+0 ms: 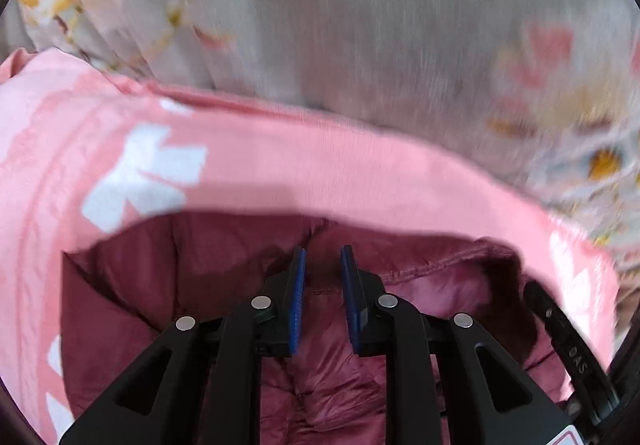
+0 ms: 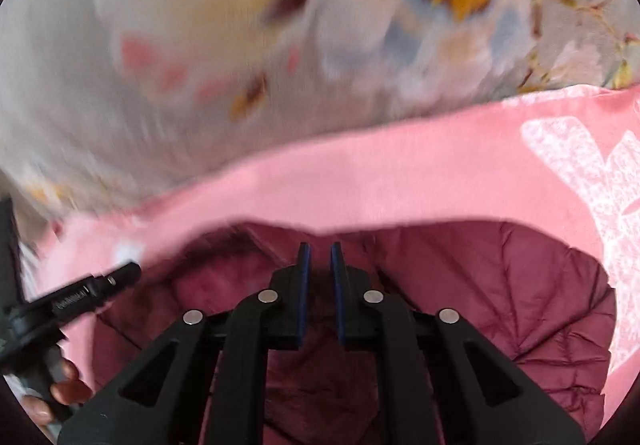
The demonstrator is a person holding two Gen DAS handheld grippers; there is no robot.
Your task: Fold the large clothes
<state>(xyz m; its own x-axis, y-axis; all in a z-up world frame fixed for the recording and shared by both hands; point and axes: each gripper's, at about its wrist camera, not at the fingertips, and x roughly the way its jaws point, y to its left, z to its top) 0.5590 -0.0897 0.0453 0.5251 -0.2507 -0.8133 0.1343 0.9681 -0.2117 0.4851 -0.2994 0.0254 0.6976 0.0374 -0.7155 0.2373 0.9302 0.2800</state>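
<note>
Seemingly mid-fold: both the left gripper (image 1: 323, 257) and right gripper (image 2: 319, 251) pinch the maroon jacket (image 2: 500, 285), its edge lifted above the pink blanket (image 2: 400, 181); flattening remains.

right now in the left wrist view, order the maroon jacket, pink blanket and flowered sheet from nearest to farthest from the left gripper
1. Maroon jacket: right at and under the left gripper, fabric between its fingers.
2. Pink blanket: just beyond the jacket, curving around it on both sides.
3. Flowered sheet: farthest, past the blanket's far edge, across the top of the view.
</note>
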